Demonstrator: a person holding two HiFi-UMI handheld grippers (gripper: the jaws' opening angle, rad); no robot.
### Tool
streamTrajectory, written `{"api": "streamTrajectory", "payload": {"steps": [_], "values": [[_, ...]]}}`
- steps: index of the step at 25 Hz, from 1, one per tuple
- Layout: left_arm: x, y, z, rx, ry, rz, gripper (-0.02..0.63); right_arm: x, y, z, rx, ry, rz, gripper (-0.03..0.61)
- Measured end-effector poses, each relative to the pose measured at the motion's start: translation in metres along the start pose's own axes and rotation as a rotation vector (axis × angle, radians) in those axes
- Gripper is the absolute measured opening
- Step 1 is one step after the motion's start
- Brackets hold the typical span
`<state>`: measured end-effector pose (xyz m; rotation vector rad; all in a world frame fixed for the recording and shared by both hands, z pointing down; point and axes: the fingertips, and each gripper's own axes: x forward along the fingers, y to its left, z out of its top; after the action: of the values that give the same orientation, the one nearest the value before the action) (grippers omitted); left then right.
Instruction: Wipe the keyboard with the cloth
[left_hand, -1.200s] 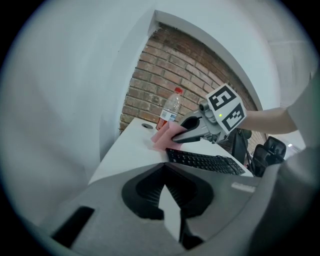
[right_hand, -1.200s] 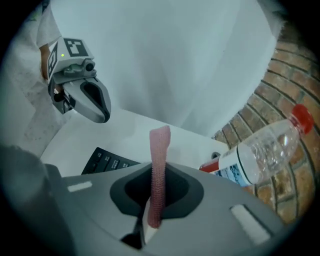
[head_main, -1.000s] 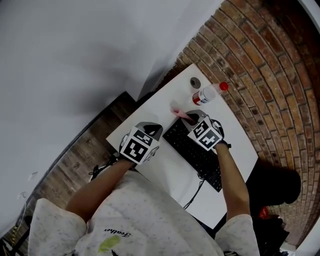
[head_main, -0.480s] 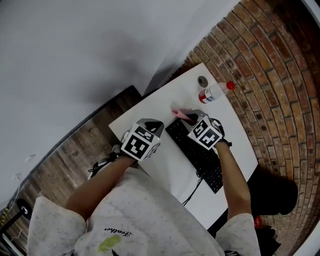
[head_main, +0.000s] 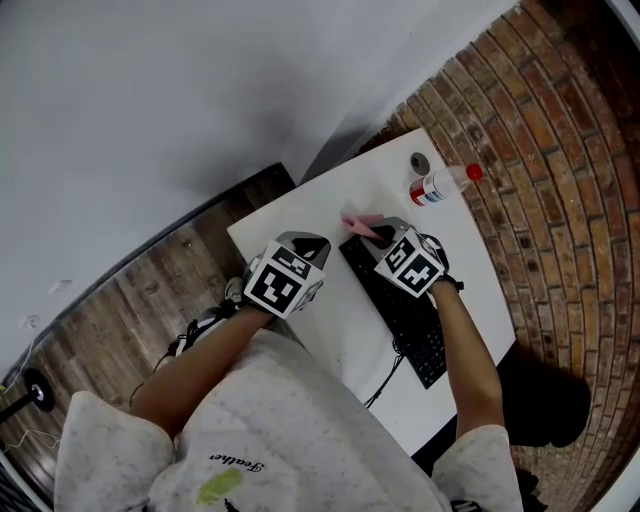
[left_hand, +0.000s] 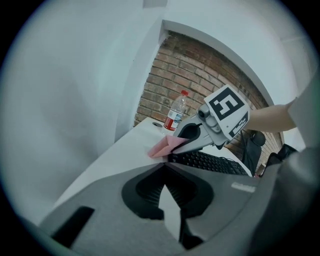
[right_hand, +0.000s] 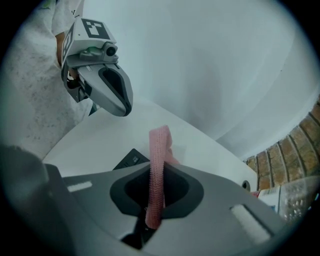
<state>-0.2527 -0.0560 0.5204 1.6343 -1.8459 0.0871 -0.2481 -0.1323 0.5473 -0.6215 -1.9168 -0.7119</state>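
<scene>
A black keyboard (head_main: 402, 312) lies on the white table (head_main: 300, 215). My right gripper (head_main: 384, 236) is over the keyboard's far end, shut on a pink cloth (head_main: 359, 223) that sticks out past its tips. In the right gripper view the cloth (right_hand: 158, 150) stands up between the jaws, above a keyboard corner (right_hand: 131, 159). My left gripper (head_main: 303, 250) hovers over bare table left of the keyboard, jaws together and holding nothing. The left gripper view shows the right gripper (left_hand: 176, 147) with the cloth (left_hand: 162, 147) over the keyboard (left_hand: 210, 162).
A plastic bottle with a red cap (head_main: 440, 186) lies near the table's far corner, with a small grey ring (head_main: 420, 162) beside it. A cable (head_main: 385, 380) runs off the keyboard toward the near edge. Brick floor is on the right, wood floor on the left.
The head view has drifted, so the table sits further right in the picture. Both grippers stay almost where they were, and the right one still holds the cloth at the keyboard's far end.
</scene>
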Motion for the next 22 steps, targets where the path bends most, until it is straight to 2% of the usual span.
{"api": "streamTrajectory", "payload": {"steps": [22], "values": [[-0.028, -0.016, -0.019, -0.067, -0.072, 0.1, -0.003, 0.003, 0.051, 0.023, -0.136, -0.039, 0.085, 0.023]]}}
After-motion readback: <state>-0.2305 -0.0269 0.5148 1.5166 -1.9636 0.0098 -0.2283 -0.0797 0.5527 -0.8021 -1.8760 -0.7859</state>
